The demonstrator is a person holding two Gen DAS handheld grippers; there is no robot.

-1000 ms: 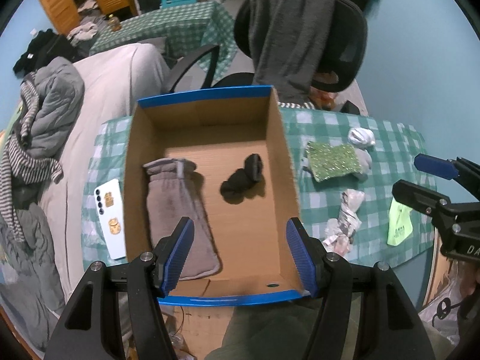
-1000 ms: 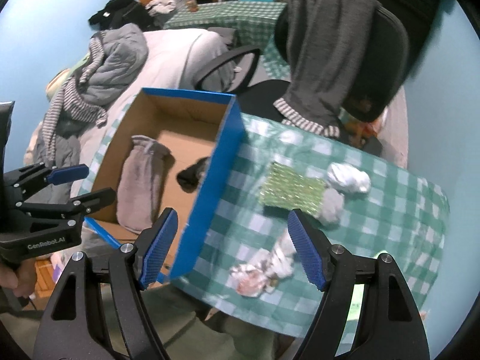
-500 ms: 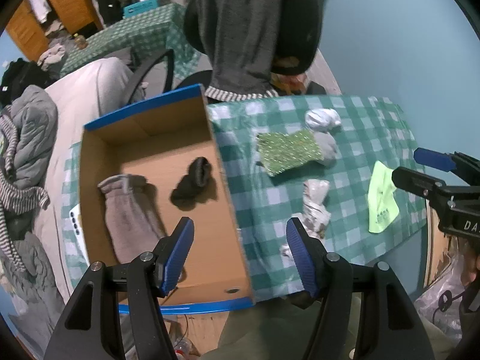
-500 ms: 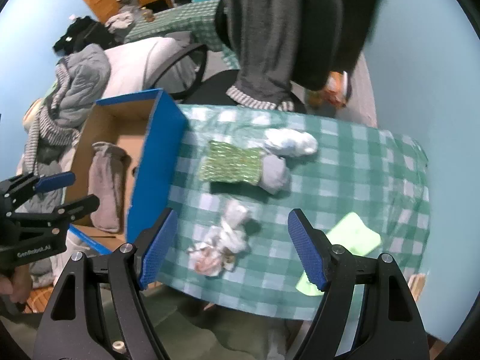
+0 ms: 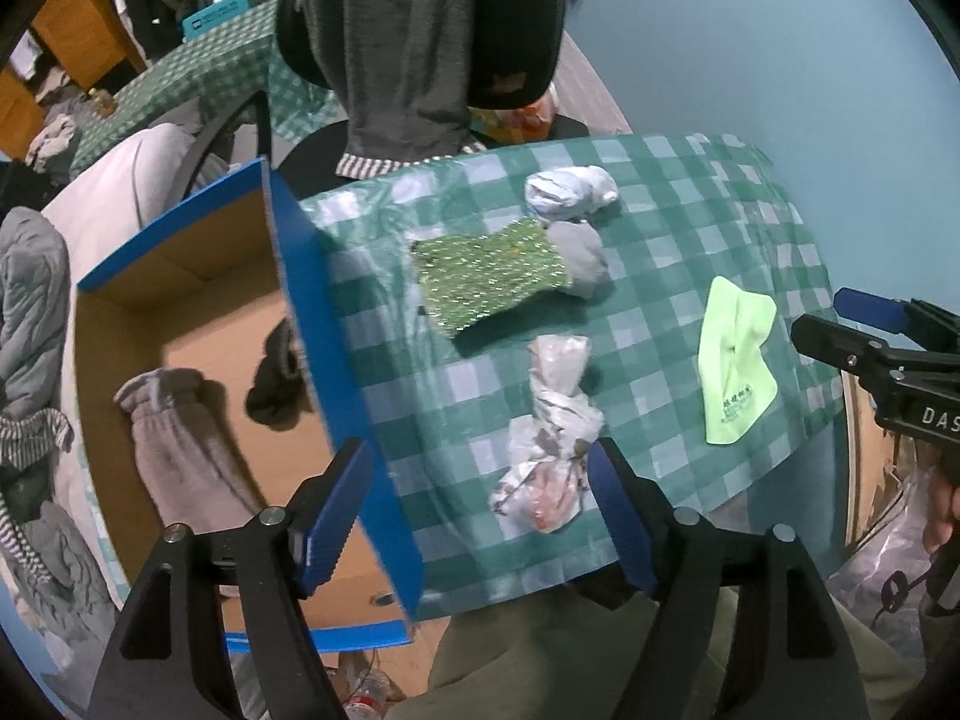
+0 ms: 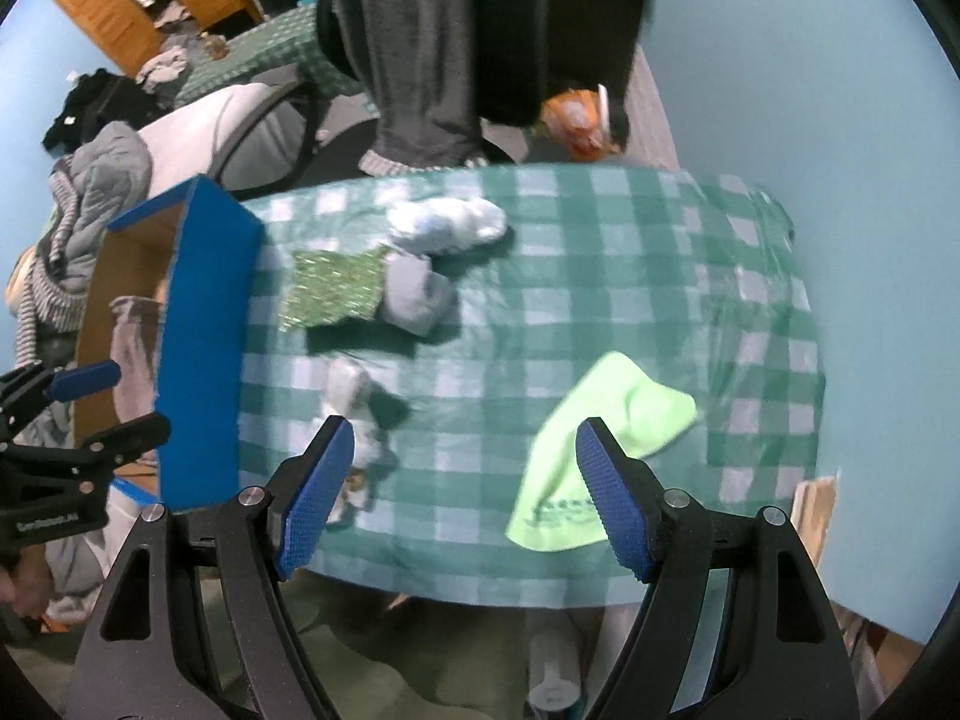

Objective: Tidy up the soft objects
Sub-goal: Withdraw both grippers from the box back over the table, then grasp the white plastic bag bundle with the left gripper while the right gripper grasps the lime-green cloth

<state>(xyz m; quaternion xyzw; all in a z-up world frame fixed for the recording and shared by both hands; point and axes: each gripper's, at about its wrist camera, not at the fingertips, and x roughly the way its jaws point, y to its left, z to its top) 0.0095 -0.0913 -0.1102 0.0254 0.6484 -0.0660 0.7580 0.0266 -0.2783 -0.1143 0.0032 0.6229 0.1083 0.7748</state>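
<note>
A blue cardboard box (image 5: 336, 324) stands at the left of the green checked table (image 5: 690, 228); in it lie a grey sock (image 5: 174, 450) and a black sock (image 5: 273, 384). On the cloth lie a glittery green sock with a grey toe (image 5: 498, 276), a white rolled bundle (image 5: 570, 192), a crumpled patterned white piece (image 5: 552, 420) and a lime green cloth (image 5: 735, 366). My left gripper (image 5: 480, 516) is open above the table's near edge, the patterned piece between its fingers. My right gripper (image 6: 462, 492) is open and empty, the lime cloth (image 6: 600, 438) by its right finger.
A black office chair draped with a grey garment (image 5: 408, 42) stands behind the table. A bed with heaped grey clothes (image 5: 30, 312) lies to the left. A blue wall (image 6: 810, 120) bounds the right side. Another checked table (image 5: 180, 84) stands far back.
Both grippers have swung right, away from the box and over the checked cloth. The lime cloth has come into the right gripper's view. Both stay open and empty.
</note>
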